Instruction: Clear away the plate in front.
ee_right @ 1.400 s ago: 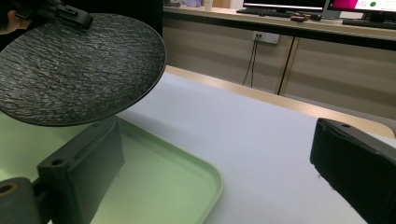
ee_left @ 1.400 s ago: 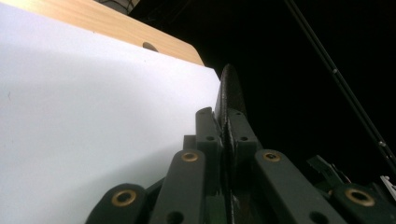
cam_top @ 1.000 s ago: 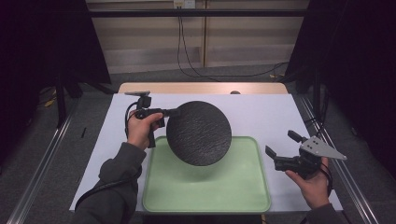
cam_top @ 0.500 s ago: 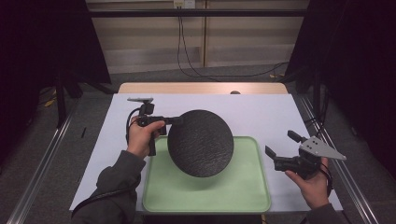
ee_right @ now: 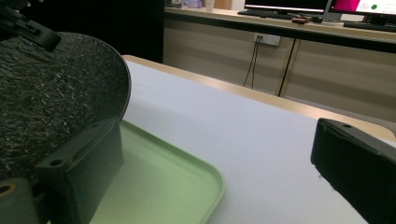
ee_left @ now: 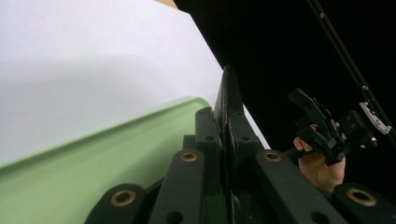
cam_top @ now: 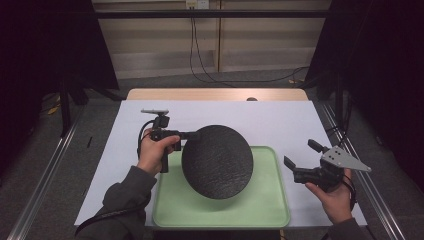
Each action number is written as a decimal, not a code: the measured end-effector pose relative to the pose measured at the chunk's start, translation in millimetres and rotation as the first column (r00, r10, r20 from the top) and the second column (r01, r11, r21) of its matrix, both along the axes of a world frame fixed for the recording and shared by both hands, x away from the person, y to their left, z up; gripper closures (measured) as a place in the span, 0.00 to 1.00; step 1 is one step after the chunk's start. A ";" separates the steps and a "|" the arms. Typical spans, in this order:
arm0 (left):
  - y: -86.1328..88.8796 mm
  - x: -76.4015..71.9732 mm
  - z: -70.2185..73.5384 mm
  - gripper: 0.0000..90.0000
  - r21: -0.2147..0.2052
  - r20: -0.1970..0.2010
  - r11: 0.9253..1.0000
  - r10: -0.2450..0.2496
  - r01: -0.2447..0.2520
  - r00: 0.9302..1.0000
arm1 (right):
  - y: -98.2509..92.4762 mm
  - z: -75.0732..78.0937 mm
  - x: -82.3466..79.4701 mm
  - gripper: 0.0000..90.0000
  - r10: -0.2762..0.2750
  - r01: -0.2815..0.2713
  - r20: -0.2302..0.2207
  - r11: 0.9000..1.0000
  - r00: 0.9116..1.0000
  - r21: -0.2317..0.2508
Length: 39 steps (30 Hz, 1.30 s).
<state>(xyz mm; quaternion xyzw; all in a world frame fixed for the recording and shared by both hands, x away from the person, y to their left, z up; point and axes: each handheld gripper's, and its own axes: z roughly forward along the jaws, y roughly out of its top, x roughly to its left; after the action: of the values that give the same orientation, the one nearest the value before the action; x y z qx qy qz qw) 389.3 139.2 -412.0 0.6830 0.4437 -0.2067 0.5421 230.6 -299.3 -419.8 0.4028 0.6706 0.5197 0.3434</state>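
Observation:
A round black plate (cam_top: 217, 161) with a rough, grainy face hangs tilted over the pale green tray (cam_top: 270, 200). My left gripper (cam_top: 192, 135) is shut on the plate's upper left rim. In the left gripper view the plate (ee_left: 229, 98) runs edge-on between the two jaws of the left gripper (ee_left: 229, 135), with the tray (ee_left: 116, 154) below. My right gripper (cam_top: 301, 153) is held open to the right of the tray, nothing between its fingers. In the right gripper view the plate (ee_right: 51, 93) rises at the left over the tray (ee_right: 177, 182), and the right gripper (ee_right: 215, 140) stands wide.
A white sheet (cam_top: 280, 120) covers the table, with a wooden strip (cam_top: 215, 94) along the far edge. Metal rails (cam_top: 40, 170) run along both sides on the floor. Cables (cam_top: 200, 55) hang down the back wall.
My left gripper has carried the plate toward the near edge and slightly right, so it now hangs further over the tray. The right gripper has stayed put.

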 end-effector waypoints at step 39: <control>-16.9 -22.0 -33.3 0.93 0.050 -0.077 0.995 -0.088 0.092 0.993 | 4.6 -2.0 3.5 0.02 0.022 -0.022 -0.009 1.000 1.000 -0.010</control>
<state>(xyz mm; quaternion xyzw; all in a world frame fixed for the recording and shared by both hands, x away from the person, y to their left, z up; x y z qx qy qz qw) 367.3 122.2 -445.3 0.7082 0.4378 -0.2446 0.4969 234.0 -294.7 -421.8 0.3960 0.6791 0.5184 0.3366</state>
